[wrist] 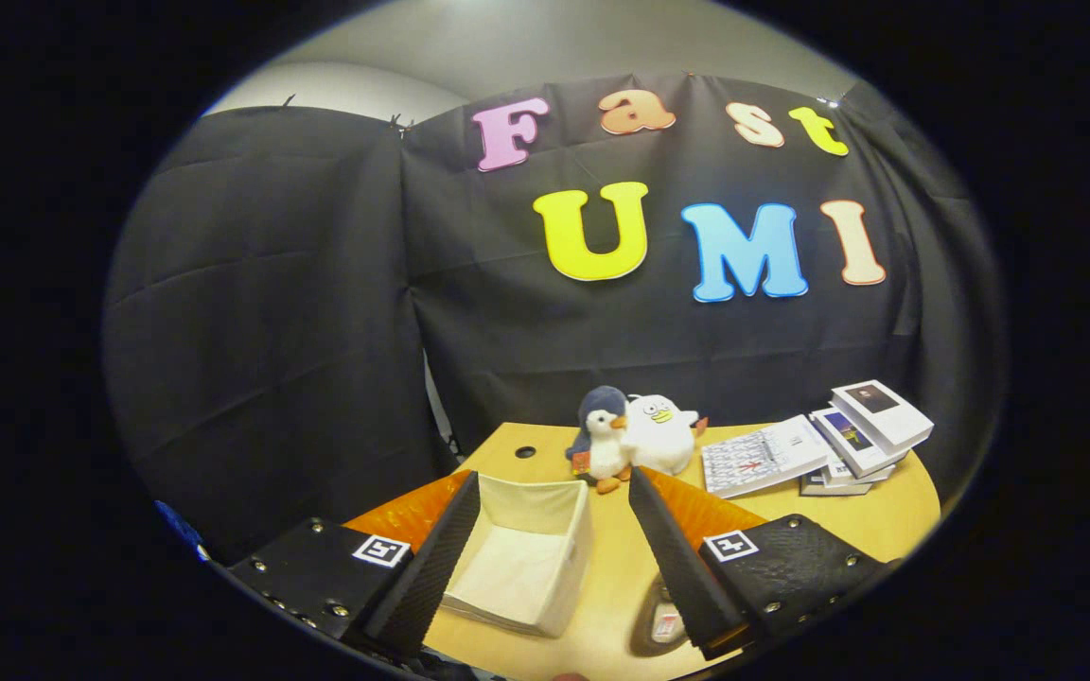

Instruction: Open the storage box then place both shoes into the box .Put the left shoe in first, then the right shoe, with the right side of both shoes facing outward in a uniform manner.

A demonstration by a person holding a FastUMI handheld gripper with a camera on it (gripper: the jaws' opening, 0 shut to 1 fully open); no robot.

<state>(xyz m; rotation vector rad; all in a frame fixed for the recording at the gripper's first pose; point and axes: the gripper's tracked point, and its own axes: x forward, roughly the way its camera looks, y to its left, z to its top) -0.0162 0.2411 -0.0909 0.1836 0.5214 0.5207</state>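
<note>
Tongs [554, 558] spread wide, holding nothing, raised over the desk [886, 520]. Storage box [531, 558] sits open-topped between the fingers, nearer the left one, nothing visible inside. One shoe [660, 624] peeks out just beside the right finger. Box looks open already, so the step is left shoe pickup: drop down, confirm which shoe it is, close on it
</note>
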